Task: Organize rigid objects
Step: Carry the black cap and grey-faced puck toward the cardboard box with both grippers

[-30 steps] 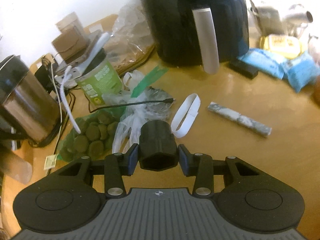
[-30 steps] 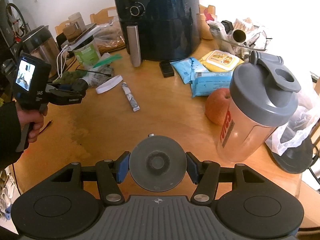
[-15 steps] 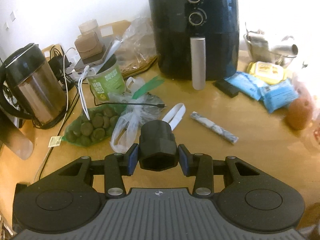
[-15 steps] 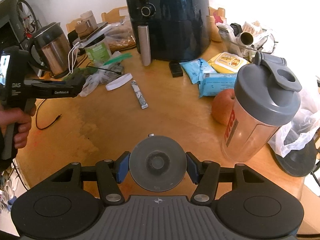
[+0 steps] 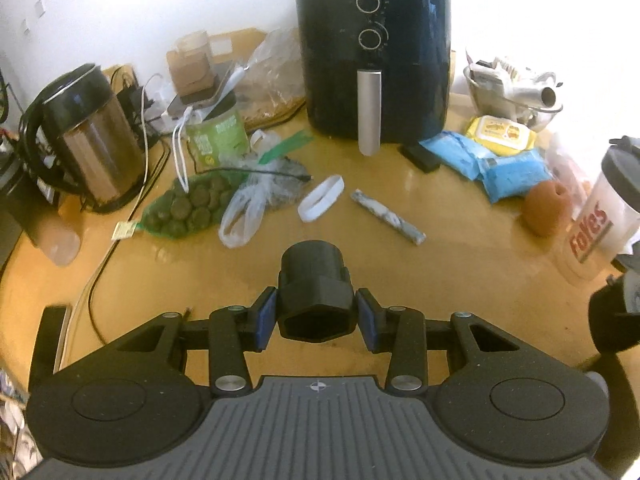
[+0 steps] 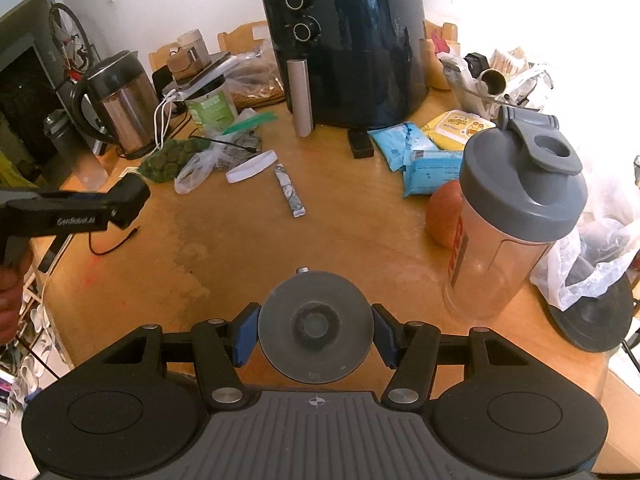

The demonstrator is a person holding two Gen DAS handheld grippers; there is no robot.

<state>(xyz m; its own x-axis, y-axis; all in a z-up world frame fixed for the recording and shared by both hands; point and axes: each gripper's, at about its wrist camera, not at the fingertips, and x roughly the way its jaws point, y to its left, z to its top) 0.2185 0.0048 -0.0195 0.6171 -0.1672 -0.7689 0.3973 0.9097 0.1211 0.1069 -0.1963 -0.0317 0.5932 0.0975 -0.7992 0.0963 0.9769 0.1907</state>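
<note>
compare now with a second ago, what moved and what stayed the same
The left gripper pulled back and rose away from the clutter: the air fryer and kettle now show whole, and the shaker bottle has come into its view. It stays clamped on the black adapter. The right gripper barely shifted and keeps its grey disc. Nothing on the table moved.

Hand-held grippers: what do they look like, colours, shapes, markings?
Both alike. The left hand-held gripper and right hand-held gripper have matte black linkage arms with silver pivot screws, blue finger pads, and a ribbed grey base with two round black discs and a small crosshair mark. White lettering runs along the left's side in the right wrist view.
</note>
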